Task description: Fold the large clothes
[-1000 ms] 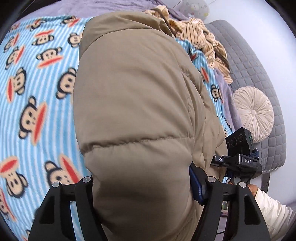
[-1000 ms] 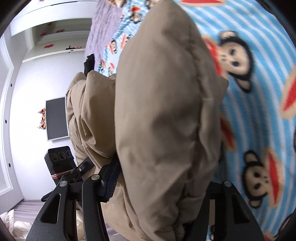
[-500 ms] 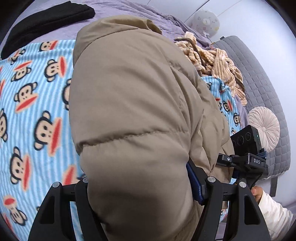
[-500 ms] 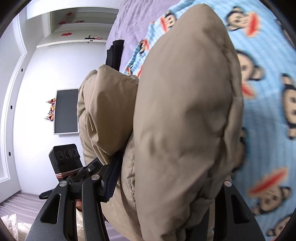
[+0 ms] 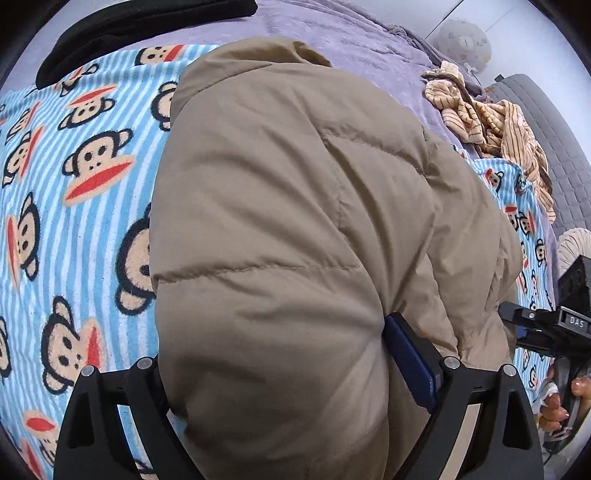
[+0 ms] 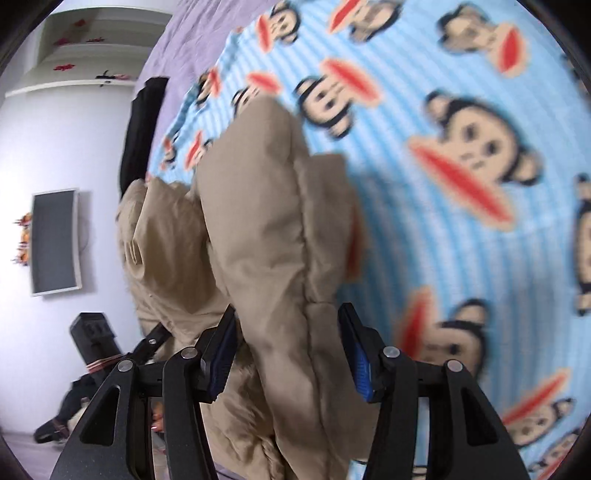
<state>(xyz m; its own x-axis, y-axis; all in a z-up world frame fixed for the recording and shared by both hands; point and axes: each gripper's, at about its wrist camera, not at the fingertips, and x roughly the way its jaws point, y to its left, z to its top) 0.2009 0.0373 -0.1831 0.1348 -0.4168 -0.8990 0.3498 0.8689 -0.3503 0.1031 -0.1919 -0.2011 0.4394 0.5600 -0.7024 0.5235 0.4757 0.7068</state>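
While both grippers grip tan puffer jacket [image 5: 280, 229], left gripper [image 5: 288, 373] loosening, monkey blanket [image 5: 74, 206] beneath, striped garment [image 5: 495, 129] beyond.

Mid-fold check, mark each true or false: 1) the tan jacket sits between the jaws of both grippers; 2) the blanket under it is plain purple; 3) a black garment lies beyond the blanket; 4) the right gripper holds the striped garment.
1) True. The tan puffer jacket fills the left gripper, whose jaws have just been opening, and the right gripper is closed on it.
2) False. The blanket is blue-striped with a monkey print; the purple sheet lies beyond it.
3) True. The black garment lies on the sheet past the blanket's far edge.
4) False. The striped garment lies loose on the bed beside the grey quilted panel.
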